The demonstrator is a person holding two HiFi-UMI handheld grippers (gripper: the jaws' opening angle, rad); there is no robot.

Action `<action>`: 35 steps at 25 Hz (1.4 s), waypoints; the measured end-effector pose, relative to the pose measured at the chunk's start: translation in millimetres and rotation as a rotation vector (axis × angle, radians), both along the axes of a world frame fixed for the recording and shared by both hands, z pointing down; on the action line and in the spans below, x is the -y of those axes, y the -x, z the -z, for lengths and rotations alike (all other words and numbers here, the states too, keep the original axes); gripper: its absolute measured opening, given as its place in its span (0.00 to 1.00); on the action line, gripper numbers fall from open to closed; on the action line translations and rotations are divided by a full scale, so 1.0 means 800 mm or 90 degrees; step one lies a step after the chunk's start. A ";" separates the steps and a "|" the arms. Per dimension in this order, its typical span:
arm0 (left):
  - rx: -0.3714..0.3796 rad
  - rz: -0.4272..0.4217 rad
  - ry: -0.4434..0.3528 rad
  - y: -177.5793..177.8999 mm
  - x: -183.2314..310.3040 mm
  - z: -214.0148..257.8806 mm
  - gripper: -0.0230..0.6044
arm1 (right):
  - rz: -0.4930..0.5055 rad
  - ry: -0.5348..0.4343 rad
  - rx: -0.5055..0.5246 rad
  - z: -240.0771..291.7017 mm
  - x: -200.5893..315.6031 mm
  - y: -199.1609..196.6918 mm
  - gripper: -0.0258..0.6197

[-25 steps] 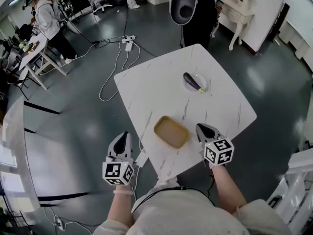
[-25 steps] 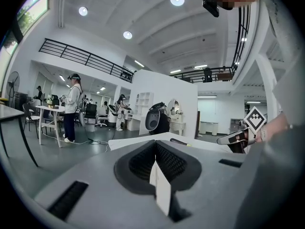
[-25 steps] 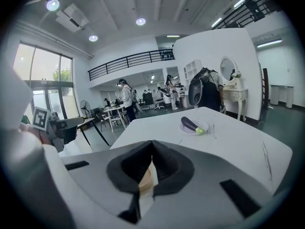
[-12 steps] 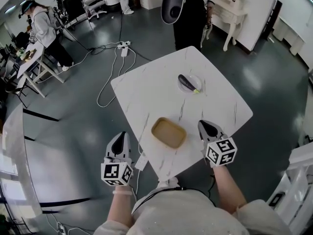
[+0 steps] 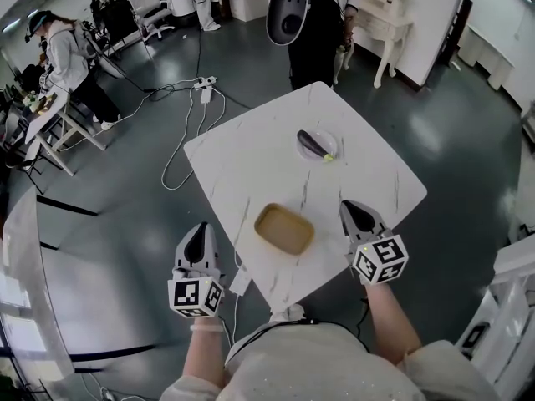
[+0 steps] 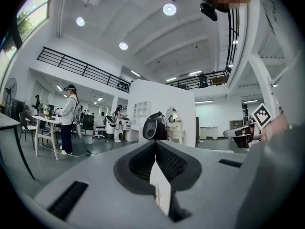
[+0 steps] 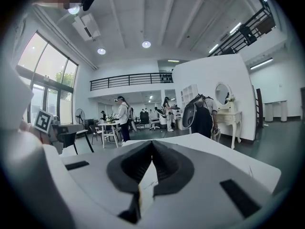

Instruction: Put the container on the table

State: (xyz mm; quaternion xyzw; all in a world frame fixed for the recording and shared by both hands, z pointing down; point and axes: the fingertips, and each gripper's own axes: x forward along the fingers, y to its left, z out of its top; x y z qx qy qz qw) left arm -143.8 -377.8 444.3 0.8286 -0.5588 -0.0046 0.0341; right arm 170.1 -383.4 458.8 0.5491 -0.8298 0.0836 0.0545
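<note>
The tan rectangular container (image 5: 284, 229) rests flat near the front edge of the white marble table (image 5: 251, 165), with nothing touching it. My right gripper (image 5: 355, 211) hangs over the table's front right edge, just right of the container, shut and empty. My left gripper (image 5: 198, 239) is off the table to the left, over the floor, also shut and empty. In the left gripper view the jaws (image 6: 155, 144) meet at their tips and point level into the room. The right gripper view shows closed jaws (image 7: 152, 144) over the tabletop.
A white plate (image 5: 332, 136) with a dark eggplant (image 5: 311, 144) sits at the table's far side. A person (image 5: 313, 23) stands beyond the far edge, near a white dressing table (image 5: 389, 23). Cables (image 5: 188, 115) trail on the grey floor to the left. Another person (image 5: 71, 57) works at the far left.
Both grippers have risen a little and stay shut. The container has not moved on the table. The head view has shifted slightly.
</note>
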 end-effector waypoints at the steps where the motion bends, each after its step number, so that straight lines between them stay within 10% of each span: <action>1: 0.001 -0.001 -0.004 0.000 0.001 0.002 0.04 | 0.000 -0.007 0.001 0.004 0.000 0.000 0.05; 35: -0.003 0.021 -0.055 0.005 0.028 0.042 0.04 | -0.015 -0.088 0.001 0.051 0.021 -0.012 0.05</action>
